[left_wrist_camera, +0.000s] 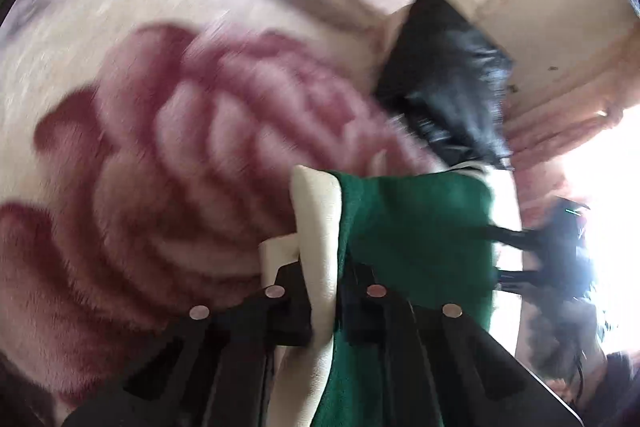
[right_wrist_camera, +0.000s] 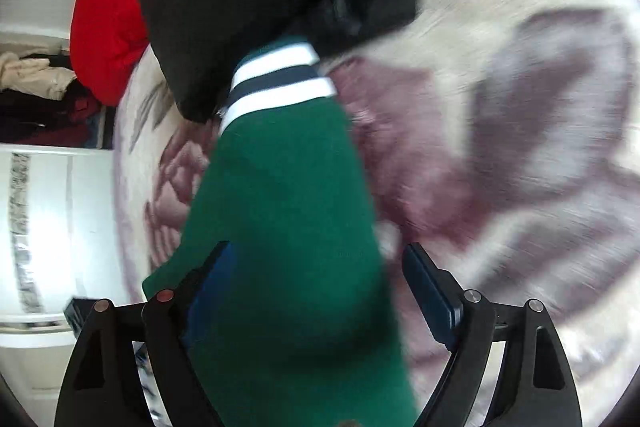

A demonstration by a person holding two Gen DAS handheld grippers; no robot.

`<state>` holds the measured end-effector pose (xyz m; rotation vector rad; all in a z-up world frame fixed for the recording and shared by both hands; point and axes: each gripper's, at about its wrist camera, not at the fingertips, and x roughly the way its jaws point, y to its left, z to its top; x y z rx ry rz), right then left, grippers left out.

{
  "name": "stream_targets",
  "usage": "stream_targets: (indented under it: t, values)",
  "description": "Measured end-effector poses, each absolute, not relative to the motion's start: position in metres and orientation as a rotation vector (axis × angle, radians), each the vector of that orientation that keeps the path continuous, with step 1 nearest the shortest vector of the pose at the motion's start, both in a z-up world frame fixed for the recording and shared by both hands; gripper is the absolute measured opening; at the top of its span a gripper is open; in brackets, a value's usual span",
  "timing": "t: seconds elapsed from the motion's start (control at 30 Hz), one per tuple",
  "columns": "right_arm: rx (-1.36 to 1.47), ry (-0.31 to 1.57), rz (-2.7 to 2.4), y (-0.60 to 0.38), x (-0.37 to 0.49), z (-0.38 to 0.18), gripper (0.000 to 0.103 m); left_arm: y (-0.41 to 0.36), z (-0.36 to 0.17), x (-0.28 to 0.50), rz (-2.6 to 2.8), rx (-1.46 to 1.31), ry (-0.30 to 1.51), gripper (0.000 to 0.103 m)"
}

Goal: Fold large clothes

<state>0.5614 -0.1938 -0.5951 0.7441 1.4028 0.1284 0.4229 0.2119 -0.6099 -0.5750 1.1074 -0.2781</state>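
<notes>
While the green varsity jacket (right_wrist_camera: 288, 195) hung over the floral plush blanket (right_wrist_camera: 520, 131), the left gripper (left_wrist_camera: 326, 291) had its fingers pinched tight on its cream-and-green edge; the right gripper (right_wrist_camera: 316, 287) stood wide, fabric draped loosely between its fingers.

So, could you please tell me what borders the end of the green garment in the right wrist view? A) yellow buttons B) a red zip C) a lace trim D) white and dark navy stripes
D: the green garment ends in a striped cuff of white and dark navy bands.
</notes>
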Motion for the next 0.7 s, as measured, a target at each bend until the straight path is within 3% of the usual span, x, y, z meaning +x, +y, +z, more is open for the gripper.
stream_targets:
  t: [0.03, 0.1, 0.13, 0.17, 0.23, 0.33, 0.43, 0.5, 0.53, 0.57, 0.6, 0.63, 0.67, 0.7]
  values:
    - [0.77, 1.454, 0.17, -0.188, 0.57, -0.611, 0.087, 0.21, -0.604, 0.423, -0.3, -0.583, 1.09, 0.006]
    - [0.734, 1.482, 0.198, -0.179, 0.576, -0.626, 0.061, 0.211, -0.596, 0.425, -0.334, -0.619, 1.061, 0.006]
    - [0.708, 1.476, 0.192, -0.179, 0.576, -0.625, 0.041, 0.212, -0.597, 0.432, -0.338, -0.629, 1.066, 0.006]
    - [0.734, 1.473, 0.182, -0.183, 0.573, -0.624, 0.027, 0.211, -0.6, 0.436, -0.332, -0.62, 1.084, 0.006]
    - [0.787, 1.411, 0.142, -0.197, 0.569, -0.613, 0.021, 0.21, -0.62, 0.45, -0.316, -0.592, 1.142, 0.006]
    - [0.771, 1.427, 0.122, -0.201, 0.572, -0.62, 0.02, 0.212, -0.667, 0.466, -0.298, -0.632, 1.251, 0.008]
    - [0.735, 1.456, 0.111, -0.193, 0.579, -0.628, 0.022, 0.219, -0.663, 0.462, -0.304, -0.688, 1.252, 0.011]
    - [0.745, 1.477, 0.102, -0.194, 0.582, -0.629, 0.032, 0.224, -0.651, 0.456, -0.302, -0.715, 1.261, 0.013]
    - [0.741, 1.482, 0.117, -0.195, 0.581, -0.624, 0.045, 0.229, -0.64, 0.451, -0.303, -0.739, 1.263, 0.017]
    - [0.727, 1.485, 0.121, -0.198, 0.577, -0.619, 0.056, 0.233, -0.633, 0.446, -0.303, -0.756, 1.264, 0.027]
    - [0.71, 1.492, 0.129, -0.198, 0.574, -0.614, 0.058, 0.24, -0.62, 0.436, -0.31, -0.784, 1.258, 0.036]
    - [0.71, 1.496, 0.163, -0.2, 0.566, -0.606, 0.063, 0.247, -0.611, 0.427, -0.326, -0.816, 1.245, 0.064]
    - [0.713, 1.496, 0.19, -0.202, 0.556, -0.599, 0.072, 0.255, -0.602, 0.416, -0.349, -0.857, 1.218, 0.074]
    - [0.711, 1.498, 0.207, -0.206, 0.544, -0.591, 0.075, 0.265, -0.589, 0.397, -0.371, -0.91, 1.179, 0.074]
